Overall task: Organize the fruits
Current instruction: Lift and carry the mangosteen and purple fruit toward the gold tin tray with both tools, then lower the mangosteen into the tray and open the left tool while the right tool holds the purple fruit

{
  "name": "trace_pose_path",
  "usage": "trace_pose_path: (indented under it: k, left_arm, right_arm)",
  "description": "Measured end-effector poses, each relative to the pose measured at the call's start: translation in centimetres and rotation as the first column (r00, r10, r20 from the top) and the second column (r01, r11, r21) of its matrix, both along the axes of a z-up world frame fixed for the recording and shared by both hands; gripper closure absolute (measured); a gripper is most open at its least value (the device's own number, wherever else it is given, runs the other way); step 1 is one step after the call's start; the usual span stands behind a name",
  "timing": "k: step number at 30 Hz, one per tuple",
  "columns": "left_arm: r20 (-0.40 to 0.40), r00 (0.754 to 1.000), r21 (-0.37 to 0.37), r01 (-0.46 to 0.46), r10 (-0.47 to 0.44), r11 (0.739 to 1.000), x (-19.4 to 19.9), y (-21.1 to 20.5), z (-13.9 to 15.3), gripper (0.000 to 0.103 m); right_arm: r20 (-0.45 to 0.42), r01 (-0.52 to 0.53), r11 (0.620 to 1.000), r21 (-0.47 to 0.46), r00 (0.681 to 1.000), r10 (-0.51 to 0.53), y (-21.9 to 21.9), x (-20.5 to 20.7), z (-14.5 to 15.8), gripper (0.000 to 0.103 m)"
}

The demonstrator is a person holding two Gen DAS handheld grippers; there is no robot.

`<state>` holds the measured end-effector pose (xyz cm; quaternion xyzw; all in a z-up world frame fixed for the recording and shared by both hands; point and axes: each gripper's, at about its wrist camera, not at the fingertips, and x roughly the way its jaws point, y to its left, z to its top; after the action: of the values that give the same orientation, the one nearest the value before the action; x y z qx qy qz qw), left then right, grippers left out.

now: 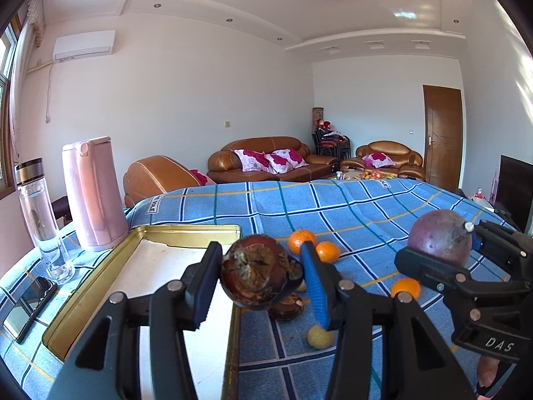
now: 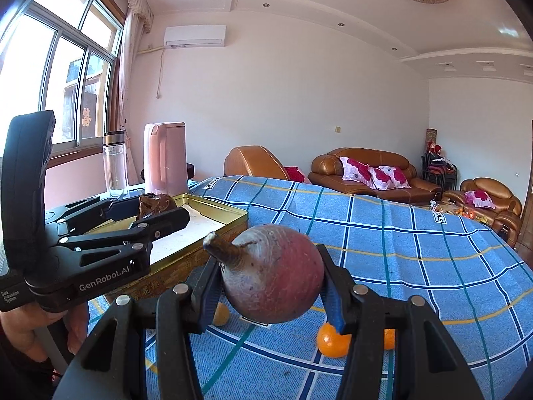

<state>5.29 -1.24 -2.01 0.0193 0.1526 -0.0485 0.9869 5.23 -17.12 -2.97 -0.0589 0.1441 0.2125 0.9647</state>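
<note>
My left gripper (image 1: 261, 275) is shut on a dark brown mangosteen (image 1: 260, 273) and holds it above the right edge of a gold tin tray (image 1: 186, 230). It also shows in the right wrist view (image 2: 156, 210). My right gripper (image 2: 269, 286) is shut on a round purple passion fruit (image 2: 276, 276) with a stem, held above the blue checked cloth; it also shows in the left wrist view (image 1: 439, 240). Small oranges (image 1: 301, 240) (image 1: 406, 288) (image 2: 331, 340), a second mangosteen (image 1: 286, 310) and a yellow fruit (image 1: 319, 336) lie on the cloth.
A pink kettle (image 1: 93, 196), a clear bottle (image 1: 36, 213) and a phone (image 1: 30, 306) stand left of the tray. The blue checked cloth (image 1: 349, 206) covers the table. Brown sofas (image 1: 266, 160) stand behind.
</note>
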Motion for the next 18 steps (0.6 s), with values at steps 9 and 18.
trace_pose_path:
  k: [9,18]
  left_arm:
    - [-0.041,0.998,0.005,-0.058,0.058,0.998,0.8,2.6,-0.2,0.053]
    - [-0.079,0.991,0.006,-0.104,0.104,0.995,1.6,4.9,-0.9,0.053]
  right_arm:
    - [-0.021,-0.052,0.999,-0.009,0.998,0.052,2.4,1.0,0.8,0.049]
    - [-0.055,-0.099,0.995,-0.019,0.994,0.097,5.0,2.5,0.8,0.049]
